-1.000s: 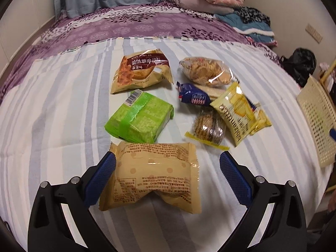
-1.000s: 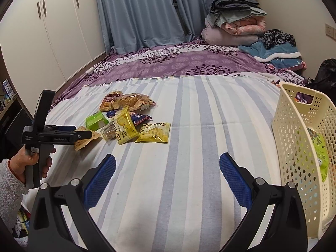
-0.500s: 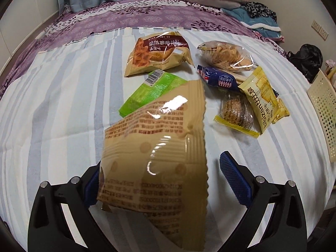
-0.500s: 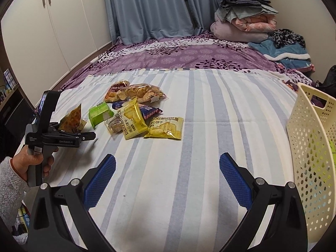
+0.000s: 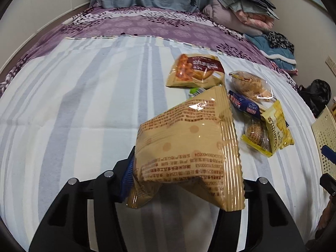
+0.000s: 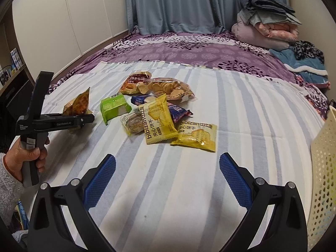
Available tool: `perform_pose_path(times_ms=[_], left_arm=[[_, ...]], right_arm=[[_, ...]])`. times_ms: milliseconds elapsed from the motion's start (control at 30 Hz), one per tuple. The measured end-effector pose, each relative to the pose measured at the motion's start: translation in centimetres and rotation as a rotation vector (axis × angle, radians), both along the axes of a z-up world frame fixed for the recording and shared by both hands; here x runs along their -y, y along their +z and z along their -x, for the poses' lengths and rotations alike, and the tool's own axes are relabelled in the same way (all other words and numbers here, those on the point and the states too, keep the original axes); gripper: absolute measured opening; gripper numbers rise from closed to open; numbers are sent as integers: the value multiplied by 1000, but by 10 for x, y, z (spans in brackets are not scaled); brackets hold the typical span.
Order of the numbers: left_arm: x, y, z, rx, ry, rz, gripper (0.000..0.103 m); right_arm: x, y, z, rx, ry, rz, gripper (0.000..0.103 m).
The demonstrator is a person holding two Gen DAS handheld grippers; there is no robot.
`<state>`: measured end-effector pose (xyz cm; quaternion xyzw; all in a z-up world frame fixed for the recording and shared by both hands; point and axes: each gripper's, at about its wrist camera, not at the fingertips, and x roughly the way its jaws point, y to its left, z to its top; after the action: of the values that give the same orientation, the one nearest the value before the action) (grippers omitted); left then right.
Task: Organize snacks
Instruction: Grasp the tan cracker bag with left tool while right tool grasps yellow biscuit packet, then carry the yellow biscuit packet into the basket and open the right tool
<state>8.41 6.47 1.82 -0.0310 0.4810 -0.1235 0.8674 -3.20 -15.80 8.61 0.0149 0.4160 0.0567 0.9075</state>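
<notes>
Left gripper [image 5: 184, 180]: jaws closing on the tan snack packet [image 5: 189, 147], which sits between the pads and is raised clear of the bed, tilted up on one corner. From the right wrist view the same packet stands above the left gripper's fingers, well apart from the remaining pile. Right gripper [image 6: 168, 178]: jaws spread wide, nothing between them, hovering over bare sheet.

Handling judgement: the packet appears light, air-puffed and crinkly, with a glossy film that may slip. The contents are probably brittle (biscuit or wafer, though the print is too blurred to confirm), so a hard squeeze across the belly risks crushing. The crimped seal edge or a corner offers the safer hold; the present grip is low on the body, and its far pad is hidden behind the film.

Remaining stock on the bed: a green packet [image 6: 114, 108], two yellow packets [image 6: 157, 119], a blue wrapper [image 6: 178, 111], a clear bag of biscuits [image 6: 168, 88] and a brown pouch [image 6: 134, 82], overlapping in a loose heap.

Surface: a soft striped sheet [image 6: 252, 115] over a purple floral cover [image 6: 189, 50], yielding under load. A cream perforated basket [image 6: 323, 168] stands at the right edge. Curtains, wardrobe doors and folded bedding ring the room.
</notes>
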Motion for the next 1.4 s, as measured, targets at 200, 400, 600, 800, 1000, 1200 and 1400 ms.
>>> perform_pose_path(times_ms=[200,400,600,800,1000,1200,1400], left_arm=[[-9,11,7,27,25,24,54],[-11,26,13,57,32,37,54],[-12,38,19,74,35,51,55],[-11,44,24,84,25,55,54],[-7,48,26,90,20,62,54],[-2,49,28,89,13,64,54],[0,52,31,94,16,66,54]], right_arm=[[-10,-13,-23,-12,12,17,98],[-20,-20,-52,0,32,39,98],[-32,-26,-77,12,48,60,85],[-36,-45,-96,-17,36,107,76],[-37,-44,-98,-2,23,136,54],[-33,-44,-95,-5,17,108,47],[-22,-38,-83,6,1,56,45]])
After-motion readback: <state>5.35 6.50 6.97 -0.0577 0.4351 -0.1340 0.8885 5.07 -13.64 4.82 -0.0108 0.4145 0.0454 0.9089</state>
